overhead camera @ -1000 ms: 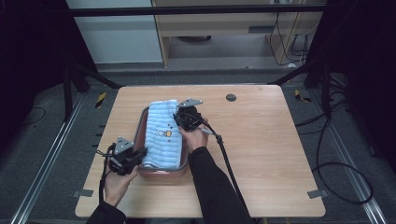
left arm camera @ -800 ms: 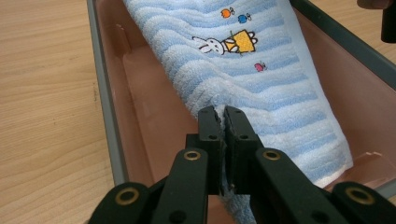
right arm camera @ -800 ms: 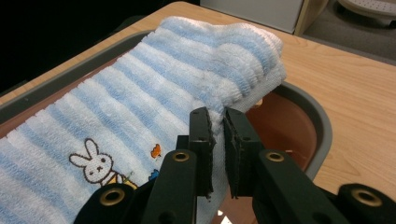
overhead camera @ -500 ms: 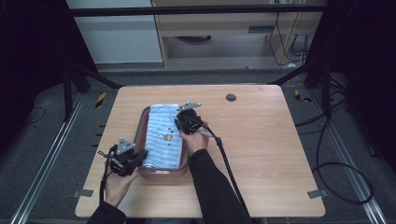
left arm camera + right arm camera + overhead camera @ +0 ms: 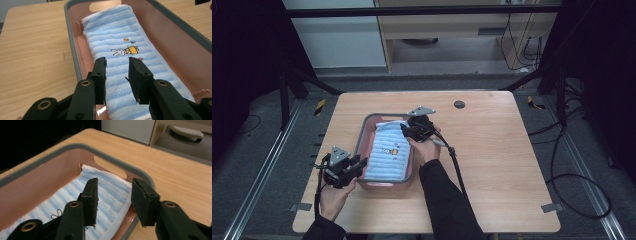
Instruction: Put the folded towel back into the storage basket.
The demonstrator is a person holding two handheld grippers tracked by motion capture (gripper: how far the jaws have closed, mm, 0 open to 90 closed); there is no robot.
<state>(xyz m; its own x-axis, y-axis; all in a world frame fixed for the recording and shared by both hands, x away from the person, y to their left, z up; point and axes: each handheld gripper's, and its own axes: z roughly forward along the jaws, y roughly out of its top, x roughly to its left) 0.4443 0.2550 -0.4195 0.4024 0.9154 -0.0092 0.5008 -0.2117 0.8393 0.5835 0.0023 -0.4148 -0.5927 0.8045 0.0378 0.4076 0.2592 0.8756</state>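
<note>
A folded light-blue striped towel (image 5: 387, 152) with a small rabbit picture lies flat in a pink basket with a grey rim (image 5: 362, 137). My left gripper (image 5: 361, 162) is at the basket's near left corner. Its jaws have just been opening and stand apart over the towel's (image 5: 120, 37) near end, nothing pinched between them (image 5: 117, 62). My right gripper (image 5: 404, 131) hovers over the far right part of the basket. Its jaws have also just been opening and now straddle the towel's (image 5: 110, 192) far edge next to the basket's rim (image 5: 75, 146), gripping nothing (image 5: 114, 183).
The basket sits left of centre on a wooden table (image 5: 502, 150). A small dark round disc (image 5: 459, 104) lies near the far edge. The right gripper's cable (image 5: 457, 165) trails back along the forearm. Bare wood stretches to the right.
The towel, held bulging above the basket before, now lies lower and flatter inside it. Both grippers' jaws have parted and let it go. The hands have barely shifted.
</note>
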